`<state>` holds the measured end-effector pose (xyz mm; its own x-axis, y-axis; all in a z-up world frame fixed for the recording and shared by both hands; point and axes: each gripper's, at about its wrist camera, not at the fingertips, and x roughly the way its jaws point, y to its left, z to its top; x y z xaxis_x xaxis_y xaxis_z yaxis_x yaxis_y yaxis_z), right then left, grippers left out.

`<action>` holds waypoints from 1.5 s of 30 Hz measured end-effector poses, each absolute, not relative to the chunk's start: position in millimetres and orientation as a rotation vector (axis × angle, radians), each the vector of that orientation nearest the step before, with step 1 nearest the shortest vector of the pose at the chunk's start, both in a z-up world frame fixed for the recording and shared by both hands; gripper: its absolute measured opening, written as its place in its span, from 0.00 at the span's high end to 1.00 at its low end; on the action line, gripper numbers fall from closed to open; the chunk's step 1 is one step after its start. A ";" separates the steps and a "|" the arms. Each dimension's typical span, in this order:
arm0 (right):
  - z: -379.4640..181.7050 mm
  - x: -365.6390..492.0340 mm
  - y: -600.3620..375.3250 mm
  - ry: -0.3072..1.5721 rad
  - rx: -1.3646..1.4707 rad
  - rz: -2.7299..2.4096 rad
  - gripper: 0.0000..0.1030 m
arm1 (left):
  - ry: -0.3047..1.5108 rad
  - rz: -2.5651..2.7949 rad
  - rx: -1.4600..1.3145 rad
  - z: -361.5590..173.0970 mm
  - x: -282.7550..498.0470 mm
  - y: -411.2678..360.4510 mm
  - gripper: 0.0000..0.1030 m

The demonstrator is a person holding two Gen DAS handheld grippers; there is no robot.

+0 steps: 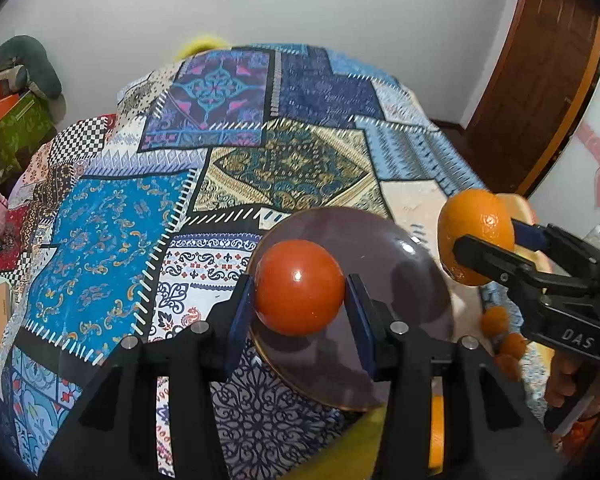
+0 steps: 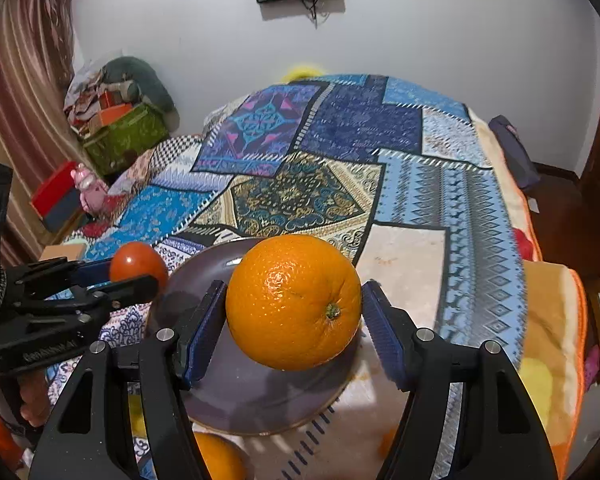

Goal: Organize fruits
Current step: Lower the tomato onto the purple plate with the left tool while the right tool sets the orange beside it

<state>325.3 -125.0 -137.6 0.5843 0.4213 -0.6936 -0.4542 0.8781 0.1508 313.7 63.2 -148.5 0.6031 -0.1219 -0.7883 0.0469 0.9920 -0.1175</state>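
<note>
- A tomato (image 1: 299, 287) is held between the blue pads of the left gripper (image 1: 300, 300), whose jaws are closed to the fruit's width; it is carried above the near-left part of the dark plate (image 1: 400, 264) and is not resting on it.
- An orange (image 2: 294, 302) is carried by the right gripper (image 2: 296, 320). In the right wrist view a thin gap seems to show at each pad, yet the fruit hangs clear of the plate, so it is judged to be gripped; the jaws stand at about the orange's width.
- In the left wrist view the orange is seen just beyond the plate's right edge; in the right wrist view it appears over the plate's middle, raised above it.
- The plate lies empty on the patchwork bedspread (image 1: 112, 232), at the bed's near end.
- More fruit is glimpsed beside the plate: another orange (image 2: 220, 458) at its near edge, and small orange fruits (image 1: 504, 340) to its right, too blurred to name.
- The step in hand is judged to be the carrying of both fruits to the plate, with neither yet set down.
- The next move would call for each fruit to be lowered until the plate is touched, then released well apart from the other and away from the rim, since round fruit may roll.
</note>
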 end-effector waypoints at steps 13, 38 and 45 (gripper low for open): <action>-177.9 351.4 -109.7 0.929 -0.087 0.509 0.37 | 0.980 -0.103 -0.060 -181.1 337.9 57.0 0.55; -140.1 320.1 -141.3 0.857 -0.071 0.531 0.35 | 0.921 -0.097 -0.057 -141.9 299.1 58.6 0.45; -118.9 286.6 -166.9 0.793 -0.074 0.490 0.29 | 0.879 -0.084 -0.050 -119.4 258.8 62.6 0.40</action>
